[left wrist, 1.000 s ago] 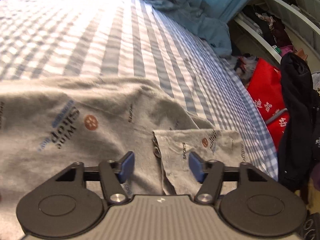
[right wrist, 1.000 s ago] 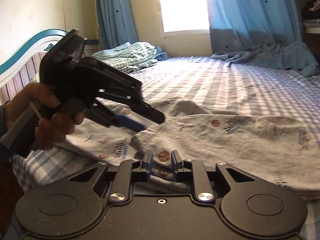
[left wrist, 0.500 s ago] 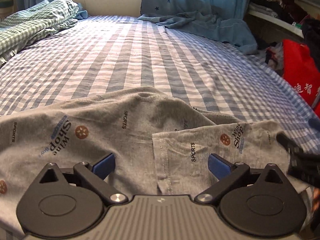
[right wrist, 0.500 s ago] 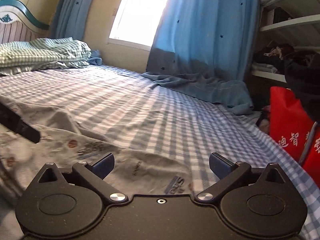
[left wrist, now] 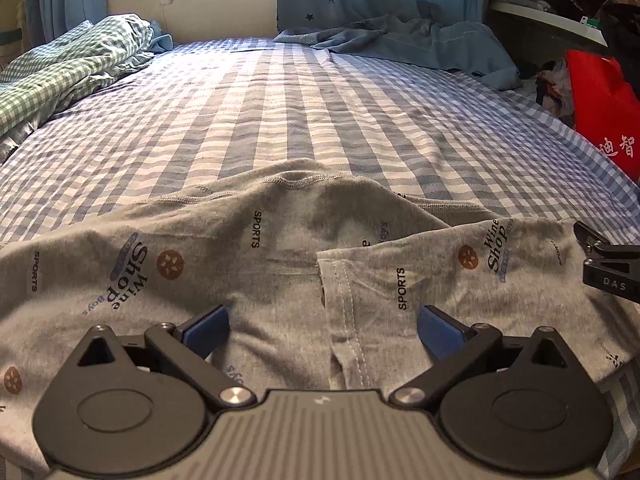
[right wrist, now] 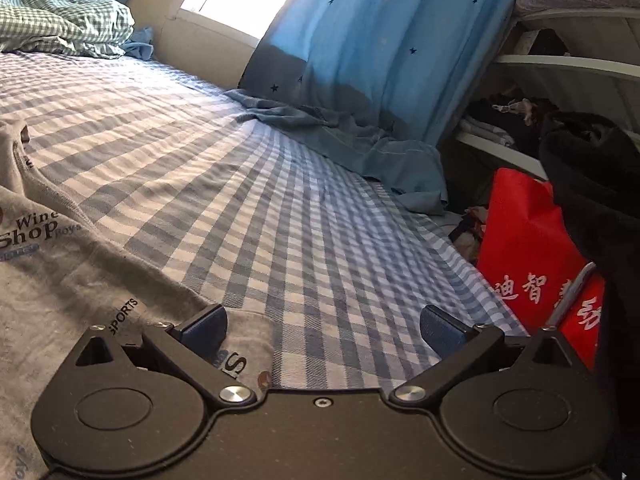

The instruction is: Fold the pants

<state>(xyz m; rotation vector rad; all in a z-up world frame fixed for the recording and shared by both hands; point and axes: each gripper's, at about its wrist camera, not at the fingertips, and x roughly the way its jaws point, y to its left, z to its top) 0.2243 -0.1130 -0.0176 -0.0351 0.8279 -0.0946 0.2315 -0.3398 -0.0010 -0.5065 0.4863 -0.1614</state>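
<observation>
Grey printed pants [left wrist: 248, 264] lie spread across the near part of a blue checked bed [left wrist: 304, 112], with one leg end folded over on the right [left wrist: 460, 280]. My left gripper [left wrist: 322, 326] is open and empty, low over the pants at the folded edge. My right gripper [right wrist: 322, 326] is open and empty above the right end of the pants [right wrist: 60, 280] and the bare sheet [right wrist: 280, 220]. The right gripper's tip shows at the right edge of the left wrist view [left wrist: 608, 264].
A green checked quilt [left wrist: 68, 64] lies at the far left. Blue curtains [right wrist: 380, 40] and a blue cloth [right wrist: 352, 140] lie at the far end of the bed. A red bag [right wrist: 532, 256], dark clothing [right wrist: 592, 200] and shelves [right wrist: 560, 68] stand right of the bed.
My right gripper has let go of the pants, opened wide and swung to the right end. My left gripper has opened wider and drawn back a little. The leg end lies folded over.
</observation>
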